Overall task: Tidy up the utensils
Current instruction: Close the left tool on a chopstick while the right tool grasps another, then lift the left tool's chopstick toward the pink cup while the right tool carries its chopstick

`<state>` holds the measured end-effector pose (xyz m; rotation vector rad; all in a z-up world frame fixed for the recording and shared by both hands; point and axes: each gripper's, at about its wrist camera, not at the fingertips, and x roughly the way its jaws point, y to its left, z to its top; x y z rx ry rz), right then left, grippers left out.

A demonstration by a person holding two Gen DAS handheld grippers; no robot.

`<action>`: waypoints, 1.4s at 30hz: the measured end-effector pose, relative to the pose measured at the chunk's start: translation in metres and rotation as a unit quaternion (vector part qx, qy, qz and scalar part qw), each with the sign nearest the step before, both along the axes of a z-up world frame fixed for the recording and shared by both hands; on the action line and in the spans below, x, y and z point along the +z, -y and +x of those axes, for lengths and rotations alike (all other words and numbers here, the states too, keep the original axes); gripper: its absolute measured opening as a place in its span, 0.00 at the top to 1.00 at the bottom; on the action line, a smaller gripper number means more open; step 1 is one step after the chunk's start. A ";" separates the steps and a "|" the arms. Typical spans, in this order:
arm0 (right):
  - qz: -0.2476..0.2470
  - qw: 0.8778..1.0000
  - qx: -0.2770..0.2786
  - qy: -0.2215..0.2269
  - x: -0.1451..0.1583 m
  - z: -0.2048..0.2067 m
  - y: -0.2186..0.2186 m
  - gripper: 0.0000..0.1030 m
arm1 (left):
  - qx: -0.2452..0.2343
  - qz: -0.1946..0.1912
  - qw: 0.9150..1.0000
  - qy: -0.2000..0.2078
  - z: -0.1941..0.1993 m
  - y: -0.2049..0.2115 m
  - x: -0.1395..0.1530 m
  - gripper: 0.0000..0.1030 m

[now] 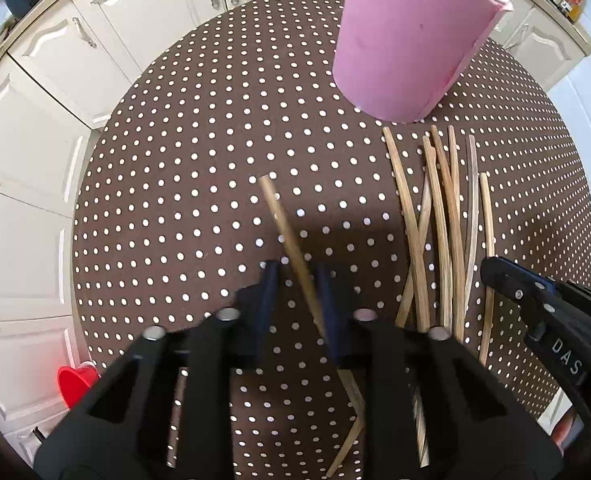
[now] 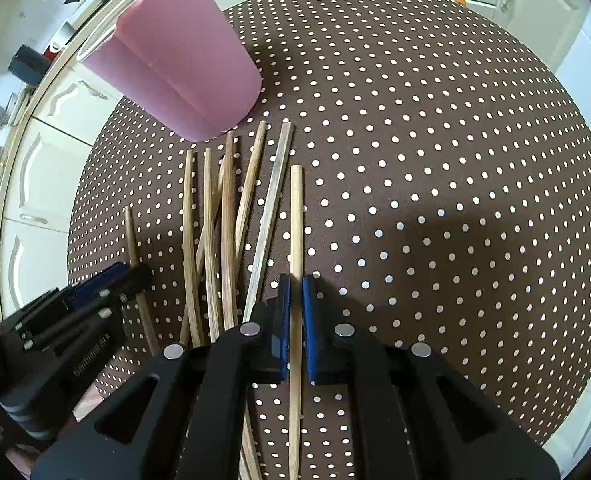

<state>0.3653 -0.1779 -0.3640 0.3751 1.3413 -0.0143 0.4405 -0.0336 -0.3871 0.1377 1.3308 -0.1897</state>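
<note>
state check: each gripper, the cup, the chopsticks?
left gripper: open, straddling a separate chopstick, not clamped
right gripper: open, narrow gap, rightmost chopstick between its fingers, contact unclear
pink cup: upright on the table; contents not visible
chopstick pile: loose on the polka-dot tablecloth, some crossing, outside the cup

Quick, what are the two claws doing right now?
Left gripper: open around a loose chopstick.
Right gripper: nearly closed around the pale chopstick; grip cannot be told.

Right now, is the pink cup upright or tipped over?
Upright: the pink cup stands base-down on the dotted tablecloth, open rim on top.
</note>
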 end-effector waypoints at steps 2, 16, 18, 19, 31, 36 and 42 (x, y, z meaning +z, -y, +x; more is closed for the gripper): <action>0.003 1.000 -0.004 -0.003 0.001 0.000 0.001 0.95 | 0.006 -0.001 1.000 -0.003 0.003 0.001 0.001 0.90; 0.068 0.997 -0.027 0.028 0.030 -0.026 0.043 0.95 | 0.042 -0.002 0.999 0.000 -0.022 -0.041 0.009 0.94; 0.074 0.996 -0.030 0.034 0.035 -0.029 0.049 0.95 | 0.047 -0.004 0.999 0.004 -0.027 -0.044 0.014 0.94; 0.076 0.996 -0.031 0.036 0.038 -0.030 0.052 0.95 | 0.051 -0.004 0.999 0.007 -0.030 -0.047 0.017 0.94; 0.109 0.988 -0.046 0.097 0.077 -0.047 0.089 0.95 | 0.109 -0.026 0.992 0.059 -0.061 -0.079 0.076 0.94; 0.105 0.986 -0.039 0.125 0.100 -0.055 0.102 0.95 | 0.112 -0.029 0.989 0.091 -0.064 -0.074 0.103 0.94; 0.094 0.981 -0.028 0.168 0.128 -0.061 0.108 0.95 | 0.124 -0.043 0.983 0.127 -0.068 -0.065 0.142 0.94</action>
